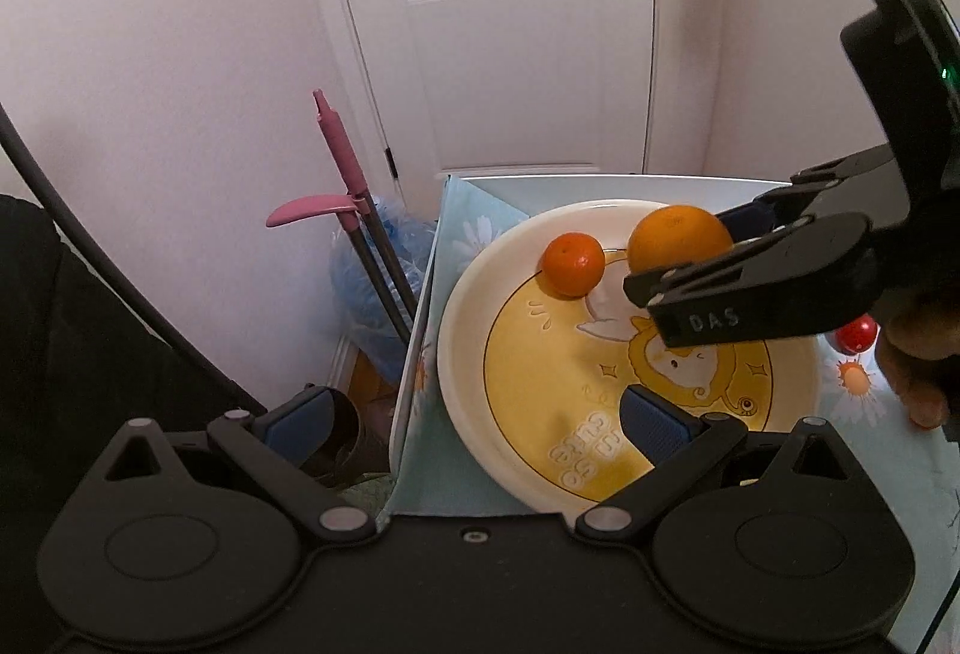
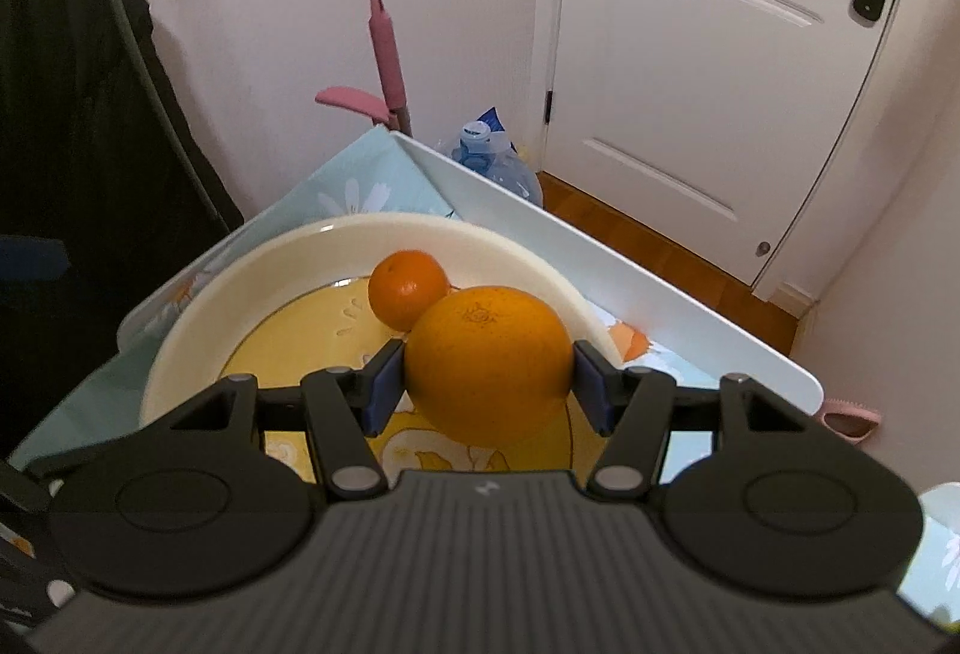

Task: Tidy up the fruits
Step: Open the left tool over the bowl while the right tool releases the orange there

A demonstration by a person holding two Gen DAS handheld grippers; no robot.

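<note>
A large orange (image 2: 487,361) sits between the blue pads of my right gripper (image 2: 487,384), which is shut on it over the far side of a cream plate with a yellow cartoon centre (image 2: 198,318). A small tangerine (image 2: 408,288) lies on the plate just behind the orange. In the left wrist view the orange (image 1: 678,237), the tangerine (image 1: 573,264) and the right gripper (image 1: 690,258) show above the plate (image 1: 468,342). My left gripper (image 1: 474,420) is open and empty at the plate's near left edge. A red fruit (image 1: 857,335) lies right of the plate.
The plate stands on a table with a light blue flowered cloth (image 1: 432,444). A pink-handled mop (image 1: 339,156) and a blue water bottle (image 1: 372,270) stand on the floor beyond the table's left edge. A white door (image 1: 510,24) is behind.
</note>
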